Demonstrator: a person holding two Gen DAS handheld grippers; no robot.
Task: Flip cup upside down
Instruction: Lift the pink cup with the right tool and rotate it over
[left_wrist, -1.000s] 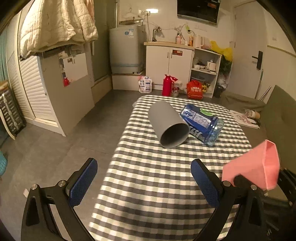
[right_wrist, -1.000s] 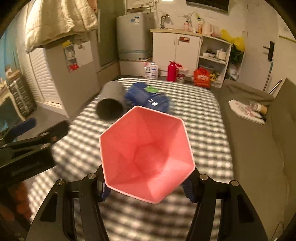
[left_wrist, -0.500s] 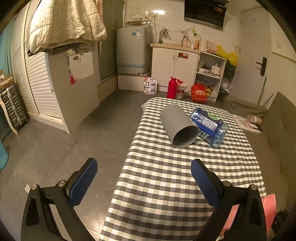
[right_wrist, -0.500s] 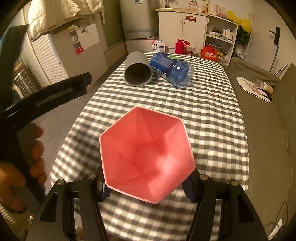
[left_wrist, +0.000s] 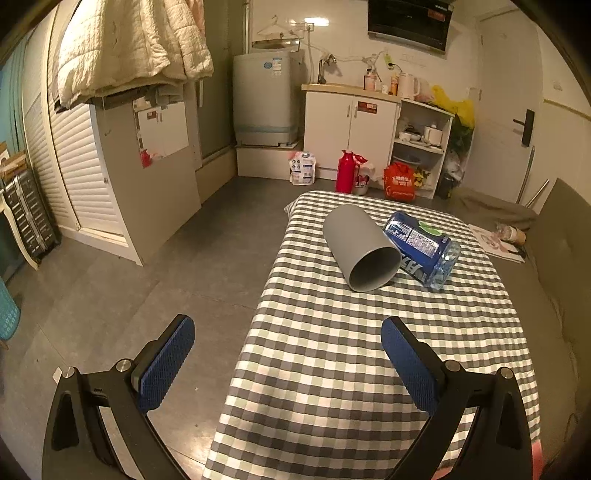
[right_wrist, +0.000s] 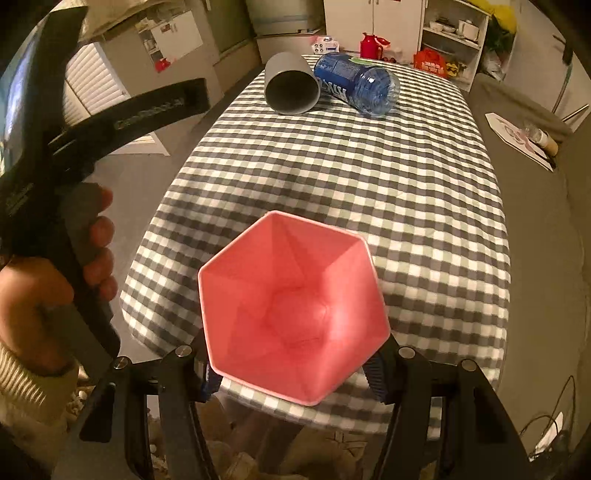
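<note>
Checked table (right_wrist: 369, 192) bears grey cup (right_wrist: 291, 86), bottle (right_wrist: 356, 86).

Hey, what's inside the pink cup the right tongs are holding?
Nothing shows inside the pink hexagonal cup: its faceted walls and bottom look bare. The right tongs grip it from outside; its outer base and the tongs' pads are mostly hidden behind it.

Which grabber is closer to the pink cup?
Right. The right gripper is clamped on the pink cup, holding it over the near edge of the checked table. The left gripper is open and empty, off to the cup's left.
</note>
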